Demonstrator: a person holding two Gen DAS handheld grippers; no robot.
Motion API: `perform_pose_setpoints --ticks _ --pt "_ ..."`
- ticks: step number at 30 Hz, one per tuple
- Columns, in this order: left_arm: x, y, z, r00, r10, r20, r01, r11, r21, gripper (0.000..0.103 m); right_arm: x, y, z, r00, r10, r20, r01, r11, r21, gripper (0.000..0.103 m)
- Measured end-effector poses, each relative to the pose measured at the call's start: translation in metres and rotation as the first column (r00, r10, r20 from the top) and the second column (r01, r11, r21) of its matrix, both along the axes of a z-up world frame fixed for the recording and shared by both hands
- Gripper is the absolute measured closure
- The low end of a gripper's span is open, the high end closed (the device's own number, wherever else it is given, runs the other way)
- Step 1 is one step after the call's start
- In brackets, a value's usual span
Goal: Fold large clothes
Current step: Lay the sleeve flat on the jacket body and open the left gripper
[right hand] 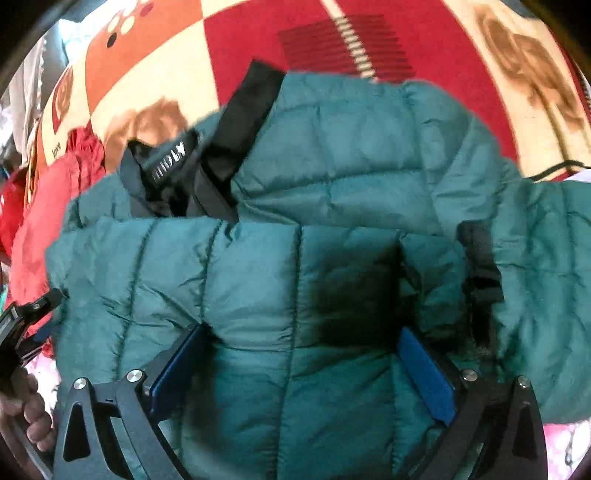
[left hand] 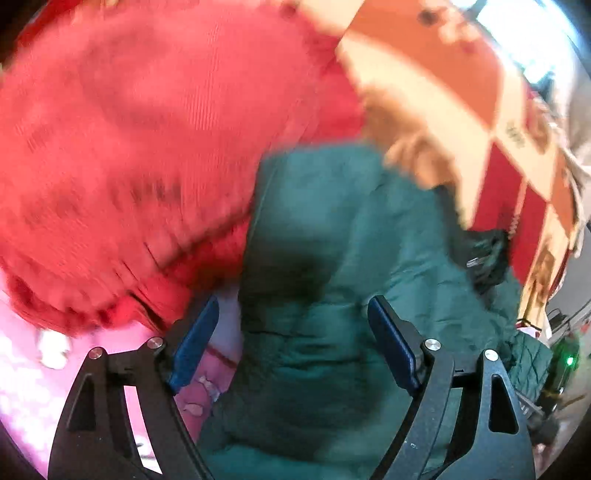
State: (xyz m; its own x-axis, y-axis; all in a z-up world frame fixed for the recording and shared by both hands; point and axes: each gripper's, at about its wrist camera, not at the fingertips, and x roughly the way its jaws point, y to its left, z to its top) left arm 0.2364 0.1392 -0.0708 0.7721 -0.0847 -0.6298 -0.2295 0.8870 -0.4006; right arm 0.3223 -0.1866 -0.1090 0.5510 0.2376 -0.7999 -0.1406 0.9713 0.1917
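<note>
Item one: the teal quilted puffer jacket [right hand: 332, 177], the task's garment. You have it lying spread across the patterned blanket of red, orange and cream squares [right hand: 258, 33], one panel doubled over the front so the stitched channels run away from your right camera. Its black collar lining with a lettered label [right hand: 166, 173] shows at the upper left in the right view, and a black strap [right hand: 480, 266] lies on the fabric at the right.

Item two: the red ribbed knit garment [left hand: 129, 129]. It sits just beside the jacket on its left, bulking large and blurred in the left view (detail cannot be made out); in the right view it is only a red heap at the left edge.

Item three: the pink printed sheet [left hand: 22, 387], showing under the clothes at the lower left of the left view.

Item four: your left tongs [left hand: 291, 350]. Blue pads stand wide apart over the jacket's edge, gripping nothing.

Item five: your right tongs [right hand: 303, 369]. Jaws are spread wide over the folded teal panel; the padding bulges between the pads, but they do not pinch it.

Item six: your left hand [right hand: 33, 417], fingers wrapped round the black handle at the lower left of the right view.
</note>
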Motion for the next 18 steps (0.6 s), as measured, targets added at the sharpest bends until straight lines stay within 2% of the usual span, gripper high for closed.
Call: perform_pose_setpoints --ticks 2,4,6,7,9,10,12,14,16,18 --pt "-0.015 -0.012 0.022 0.997 -0.026 0.079 0.021 0.998 0.058 0.019 -0.010 0.000 0.024 0.998 -0.030 0.058 0.031 0.999 -0.007 0.001" --pt "-0.020 -0.030 0.028 0.991 -0.094 0.093 0.086 0.992 0.089 0.019 -0.023 0.012 0.044 0.994 -0.014 0.106 0.017 0.999 -0.033 0.000" --pt "-0.010 -0.047 0.014 0.985 -0.172 0.018 0.169 0.981 0.093 0.019 -0.030 0.030 0.044 0.996 0.053 0.077 -0.049 0.997 -0.052 0.000" --pt "-0.003 -0.051 0.000 0.980 -0.193 -0.052 0.197 0.975 0.099 0.019 -0.034 0.041 0.039 0.994 0.095 0.052 -0.092 0.994 -0.062 0.001" --pt "0.009 -0.057 -0.028 0.968 -0.177 -0.175 0.201 0.971 0.128 0.019 -0.035 0.058 0.021 0.992 0.126 0.006 -0.124 0.983 -0.134 0.000" --pt "0.013 -0.059 -0.033 0.965 -0.176 -0.196 0.204 0.970 0.131 0.019 -0.031 0.063 0.006 0.992 0.123 -0.040 -0.129 0.974 -0.187 0.000" --pt "0.016 -0.061 -0.035 0.960 -0.186 -0.207 0.218 0.966 0.140 0.017 -0.023 0.060 -0.014 0.988 0.120 -0.102 -0.135 0.977 -0.164 0.000" --pt "0.016 -0.064 -0.037 0.958 -0.195 -0.210 0.229 0.961 0.156 0.013 -0.019 0.053 -0.016 0.989 0.108 -0.099 -0.119 0.987 -0.108 0.000" --pt "0.019 -0.068 -0.036 0.960 -0.187 -0.209 0.224 0.960 0.169 0.013 -0.018 0.056 -0.013 0.988 0.113 -0.101 -0.125 0.985 -0.117 0.000" --pt "0.020 -0.072 -0.027 0.965 -0.176 -0.195 0.211 0.961 0.177 0.013 -0.023 0.055 -0.001 0.991 0.112 -0.068 -0.120 0.986 -0.119 0.000"
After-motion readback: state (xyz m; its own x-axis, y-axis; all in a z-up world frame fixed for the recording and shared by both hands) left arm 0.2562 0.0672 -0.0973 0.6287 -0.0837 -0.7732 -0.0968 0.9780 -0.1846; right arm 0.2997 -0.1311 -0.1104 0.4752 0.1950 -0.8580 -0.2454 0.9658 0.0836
